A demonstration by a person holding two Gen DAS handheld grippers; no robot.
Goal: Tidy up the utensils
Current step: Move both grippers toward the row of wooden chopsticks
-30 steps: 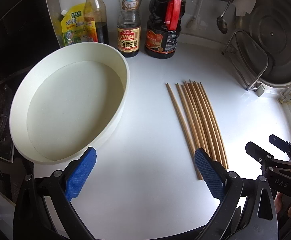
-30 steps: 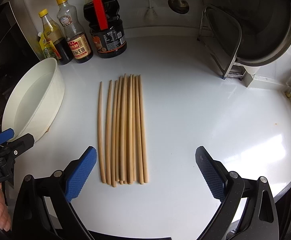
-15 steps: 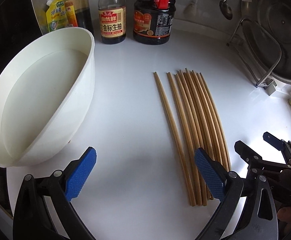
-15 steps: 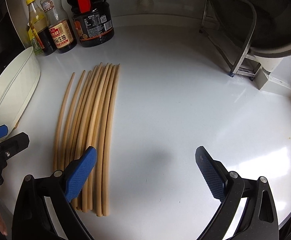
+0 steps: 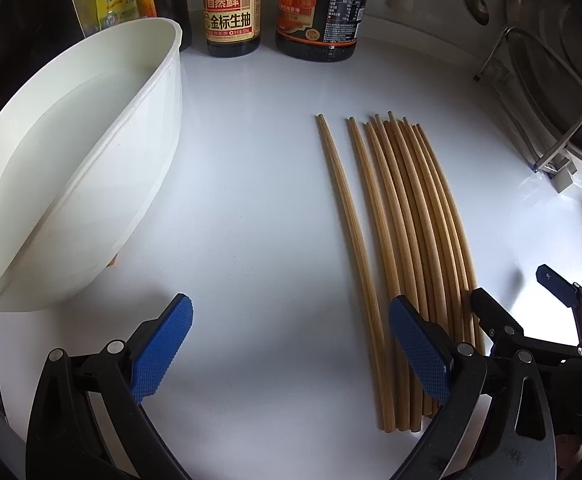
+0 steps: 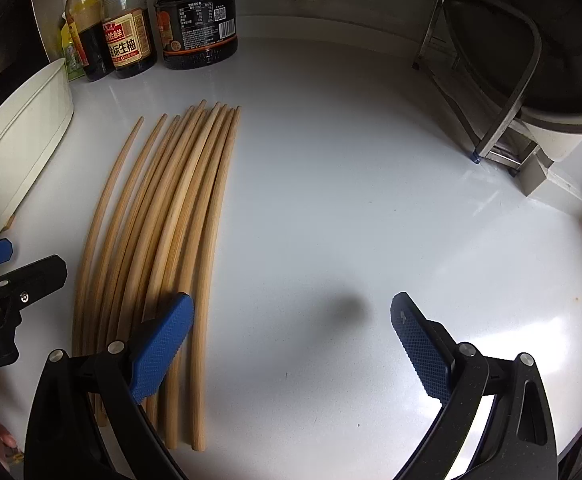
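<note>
Both grippers hover wide open beside loose chopsticks, which may roll and scatter if nudged.

Bright daylight glares on the white counter; fisheye bends edges; sharp focus.

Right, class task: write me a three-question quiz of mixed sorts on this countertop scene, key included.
1. True or false: the chopsticks lie inside the white basin.
2. Which gripper sits closer to the basin: A) left gripper B) right gripper?
3. Fill in: both grippers are ____ and hold nothing.

Key: 1 false, they lie on the counter; 2 A; 3 open.
</note>
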